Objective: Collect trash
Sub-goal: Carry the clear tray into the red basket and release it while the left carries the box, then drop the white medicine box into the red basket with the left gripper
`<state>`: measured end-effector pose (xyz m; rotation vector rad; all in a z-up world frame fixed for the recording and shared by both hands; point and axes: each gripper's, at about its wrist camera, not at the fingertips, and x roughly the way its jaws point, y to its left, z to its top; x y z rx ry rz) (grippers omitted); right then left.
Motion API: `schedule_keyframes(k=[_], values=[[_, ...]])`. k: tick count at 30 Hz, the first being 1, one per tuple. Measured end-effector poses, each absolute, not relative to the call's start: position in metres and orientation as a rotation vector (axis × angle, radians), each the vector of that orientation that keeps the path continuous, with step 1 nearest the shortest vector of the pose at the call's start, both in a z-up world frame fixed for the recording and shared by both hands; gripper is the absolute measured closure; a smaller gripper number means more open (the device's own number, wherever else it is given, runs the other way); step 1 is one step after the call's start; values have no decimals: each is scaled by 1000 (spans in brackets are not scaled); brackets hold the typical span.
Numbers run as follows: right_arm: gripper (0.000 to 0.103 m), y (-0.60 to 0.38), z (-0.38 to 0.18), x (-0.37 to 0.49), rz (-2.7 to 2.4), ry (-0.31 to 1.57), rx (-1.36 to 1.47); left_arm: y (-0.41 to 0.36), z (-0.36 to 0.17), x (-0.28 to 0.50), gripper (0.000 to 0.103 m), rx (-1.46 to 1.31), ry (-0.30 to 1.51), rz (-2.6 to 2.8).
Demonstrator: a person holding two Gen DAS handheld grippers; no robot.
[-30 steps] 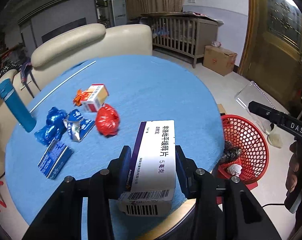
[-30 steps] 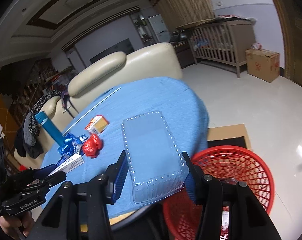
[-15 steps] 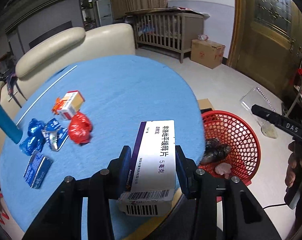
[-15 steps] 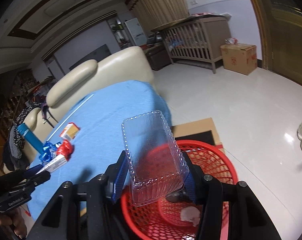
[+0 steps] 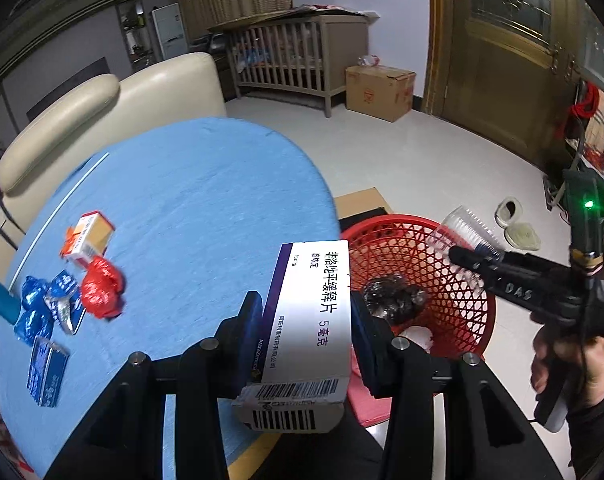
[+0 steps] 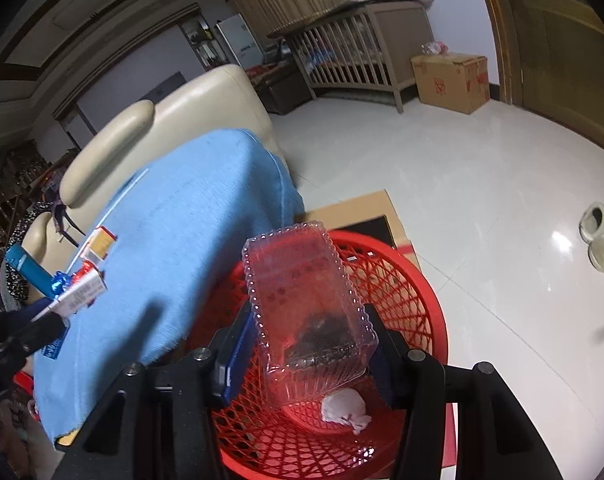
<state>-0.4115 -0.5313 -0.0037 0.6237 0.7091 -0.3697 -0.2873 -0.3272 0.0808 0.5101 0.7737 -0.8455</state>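
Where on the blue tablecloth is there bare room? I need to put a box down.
The blue tablecloth is bare across its middle and far side, from the orange box toward the cream sofa and over to the edge by the red basket. It is crowded at the left: red wrapper, blue wrappers.

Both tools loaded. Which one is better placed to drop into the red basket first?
Right. The right tool holds the clear plastic tray directly above the red basket. The left tool grips the medicine box over the table edge, beside the basket.
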Motion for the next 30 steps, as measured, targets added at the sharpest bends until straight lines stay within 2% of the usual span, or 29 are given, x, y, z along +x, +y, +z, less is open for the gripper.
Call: schedule_keyframes(k=[6, 24, 28, 30], values=[[40, -537, -20, -413, -384, 756, 640, -344, 77, -294, 58, 533, 779, -866], [38, -563, 8, -449, -427, 623, 735, -392, 58, -311, 57, 579, 834, -951], [38, -569, 14, -454, -435, 597, 751, -401, 53, -310, 54, 575, 861, -962], [38, -572, 16, -456, -440, 588, 758, -406, 50, -310, 48, 585, 874, -961]])
